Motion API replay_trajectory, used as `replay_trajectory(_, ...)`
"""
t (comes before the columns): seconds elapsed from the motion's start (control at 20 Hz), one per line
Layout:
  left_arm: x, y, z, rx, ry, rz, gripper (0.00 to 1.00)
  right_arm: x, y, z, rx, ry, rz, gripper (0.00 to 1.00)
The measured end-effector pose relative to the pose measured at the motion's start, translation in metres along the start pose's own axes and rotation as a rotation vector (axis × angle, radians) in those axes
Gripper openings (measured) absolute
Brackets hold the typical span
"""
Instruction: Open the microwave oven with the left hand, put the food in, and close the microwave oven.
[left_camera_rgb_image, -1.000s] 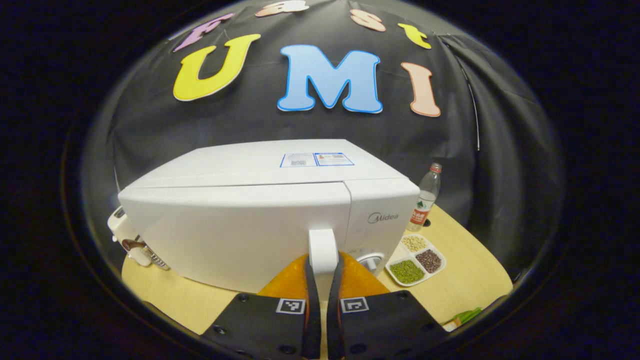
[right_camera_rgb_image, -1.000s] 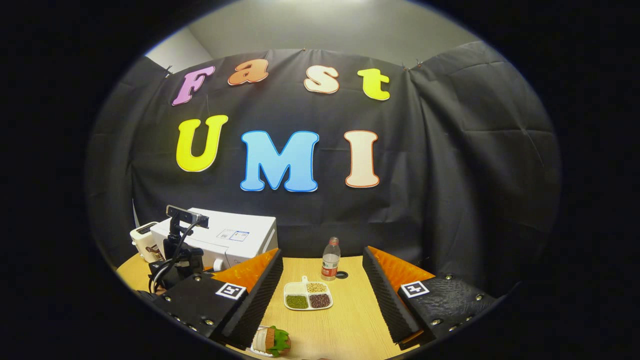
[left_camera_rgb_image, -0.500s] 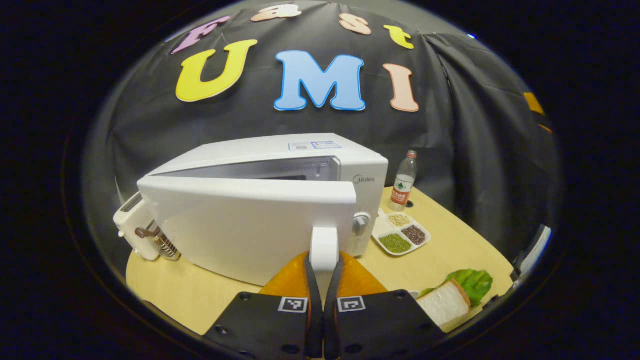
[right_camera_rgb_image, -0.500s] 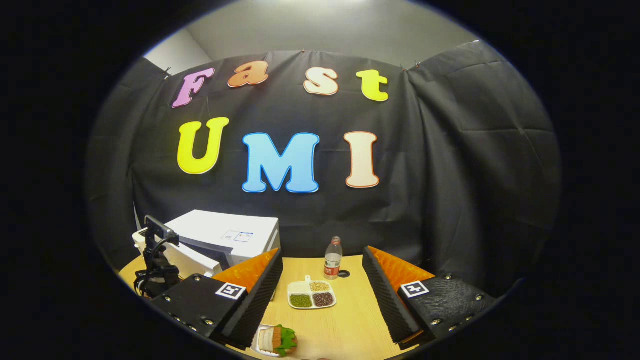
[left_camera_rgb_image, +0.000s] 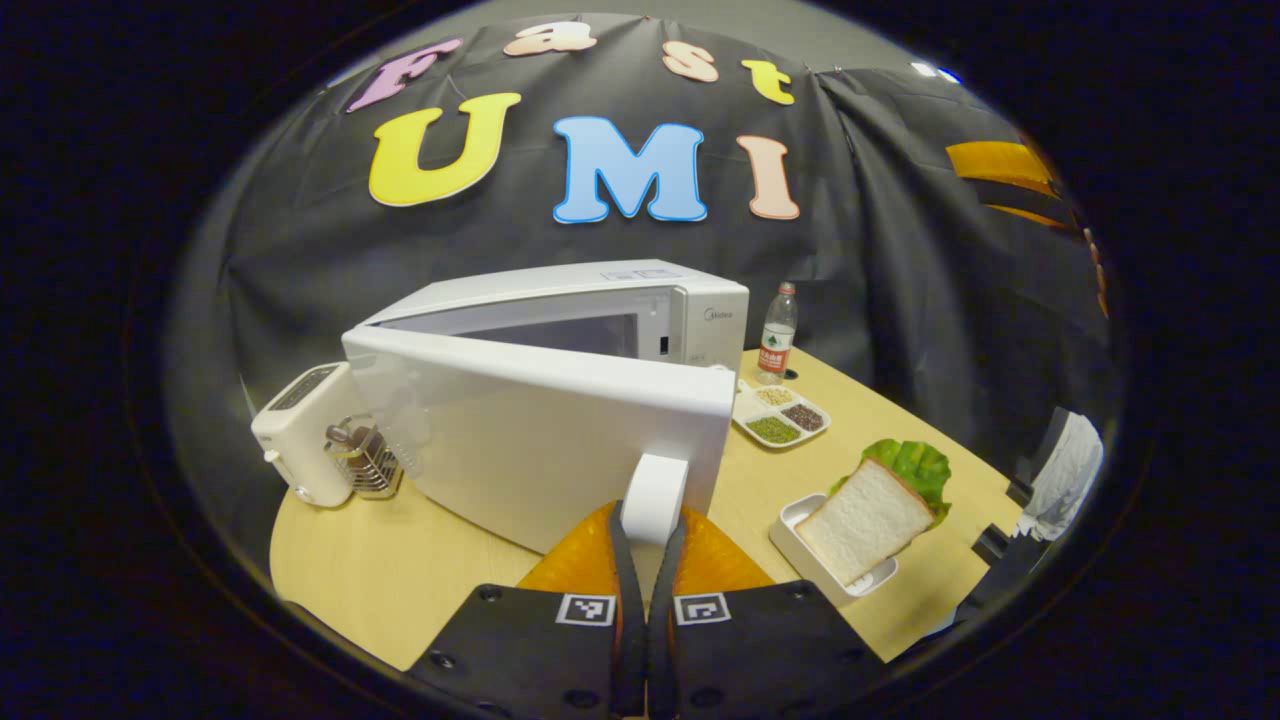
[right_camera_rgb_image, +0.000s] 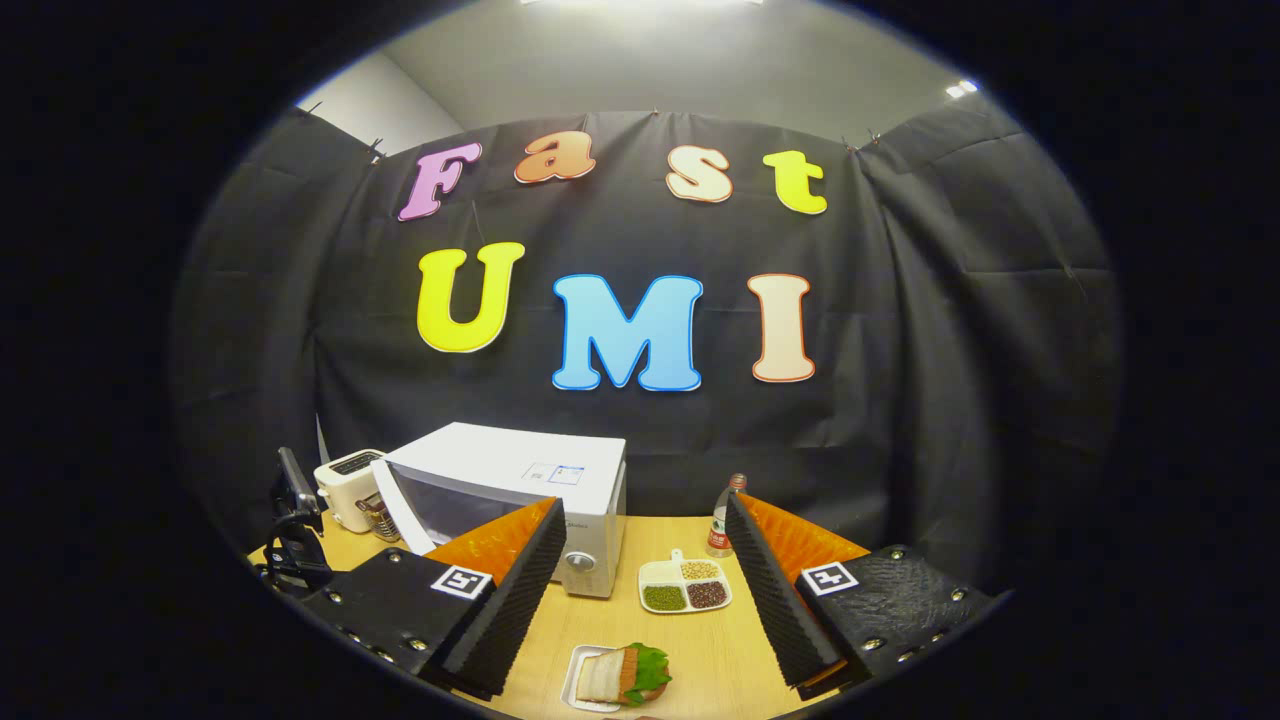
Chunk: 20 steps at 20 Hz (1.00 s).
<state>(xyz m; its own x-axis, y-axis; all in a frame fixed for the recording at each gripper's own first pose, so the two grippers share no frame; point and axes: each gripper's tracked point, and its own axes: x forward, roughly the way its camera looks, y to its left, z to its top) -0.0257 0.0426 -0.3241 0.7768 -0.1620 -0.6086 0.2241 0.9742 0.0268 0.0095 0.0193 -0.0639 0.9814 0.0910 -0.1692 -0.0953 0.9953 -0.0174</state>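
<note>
The white microwave (left_camera_rgb_image: 620, 310) stands on the table with its door (left_camera_rgb_image: 560, 430) swung partly open toward me. My left gripper (left_camera_rgb_image: 648, 535) is shut on the door's white handle (left_camera_rgb_image: 655, 492). A sandwich (left_camera_rgb_image: 862, 515) of white bread and lettuce lies in a small white tray to the right of the door. In the right gripper view the microwave (right_camera_rgb_image: 530, 475) sits at the left with its door (right_camera_rgb_image: 398, 508) ajar, and the left gripper (right_camera_rgb_image: 293, 530) is beside it. My right gripper (right_camera_rgb_image: 640, 600) hangs open above the table, with the sandwich (right_camera_rgb_image: 625, 675) just below and between its fingers.
A cream toaster (left_camera_rgb_image: 300, 440) stands left of the microwave. A divided plate of beans (left_camera_rgb_image: 778, 417) and a water bottle (left_camera_rgb_image: 775, 333) sit to its right, near the back. The wooden table (left_camera_rgb_image: 400, 570) has bare surface in front.
The microwave door has swung from closed to well open, pulled by my left gripper on the handle. The right gripper shifted, and the sandwich now shows more fully below it.
</note>
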Motion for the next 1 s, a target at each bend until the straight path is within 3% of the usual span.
replay_trajectory(0.15,-0.029,0.02,-0.017,0.019,0.016,0.004,0.1,-0.007,0.01,0.0,0.002,-0.006,0.006,0.96)
replay_trajectory(0.45,-0.09,0.083,-0.048,0.033,0.022,0.081,0.07,-0.012,0.028,0.001,0.021,-0.012,0.007,0.96)
replay_trajectory(0.85,-0.13,0.154,-0.072,0.052,0.006,0.052,0.07,-0.004,0.068,0.002,0.004,0.005,0.074,0.96)
replay_trajectory(1.0,-0.145,0.195,-0.081,0.042,0.015,0.112,0.07,-0.002,0.077,0.0,-0.006,0.008,0.086,0.96)
